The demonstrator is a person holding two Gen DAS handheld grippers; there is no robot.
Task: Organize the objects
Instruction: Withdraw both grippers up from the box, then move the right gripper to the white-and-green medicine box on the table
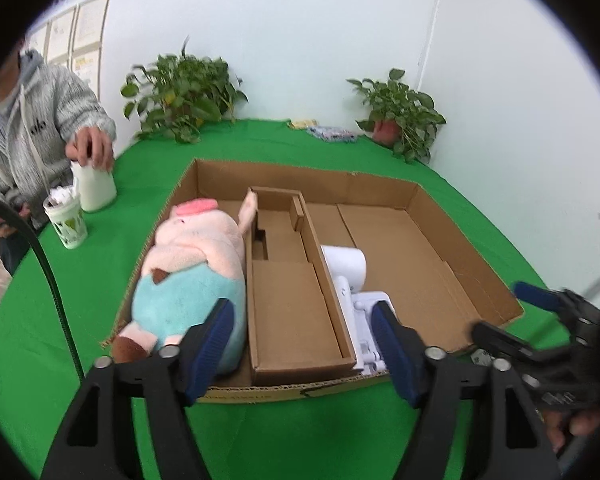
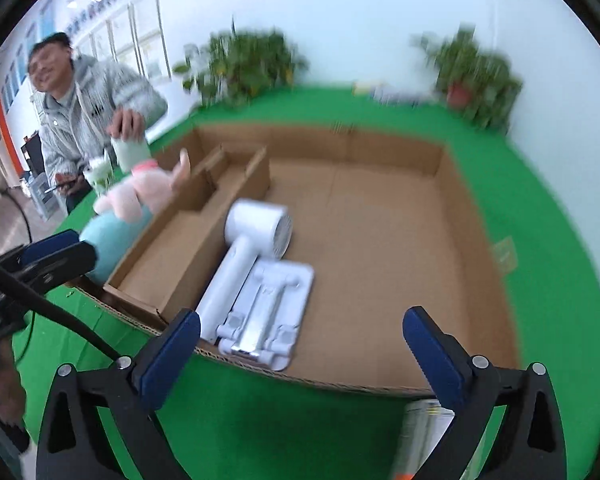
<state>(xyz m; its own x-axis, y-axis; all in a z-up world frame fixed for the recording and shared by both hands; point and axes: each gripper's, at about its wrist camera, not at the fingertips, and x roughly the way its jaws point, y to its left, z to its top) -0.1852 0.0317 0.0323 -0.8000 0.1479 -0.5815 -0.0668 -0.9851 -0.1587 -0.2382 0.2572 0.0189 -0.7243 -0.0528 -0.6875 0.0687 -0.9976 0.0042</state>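
A shallow cardboard box [image 1: 380,184] [image 2: 480,220] lies on the green table. In its left part lies a pink plush pig [image 1: 196,264] [image 2: 136,196]. A narrow cardboard insert [image 1: 292,300] [image 2: 188,240] sits beside it. A white hair dryer [image 2: 244,256] [image 1: 346,268] and a white folding stand [image 2: 268,312] [image 1: 366,328] lie right of the insert. My left gripper [image 1: 304,344] is open and empty over the box's near edge. My right gripper [image 2: 300,360] is open and empty at the near edge; it also shows in the left wrist view [image 1: 540,312].
A person [image 1: 24,120] sits at the table's left with a white bottle [image 1: 94,188] and a green cup [image 1: 66,220]. Two potted plants [image 1: 184,92] [image 1: 400,116] stand at the back. A printed packet [image 2: 424,440] lies on the table beneath my right gripper.
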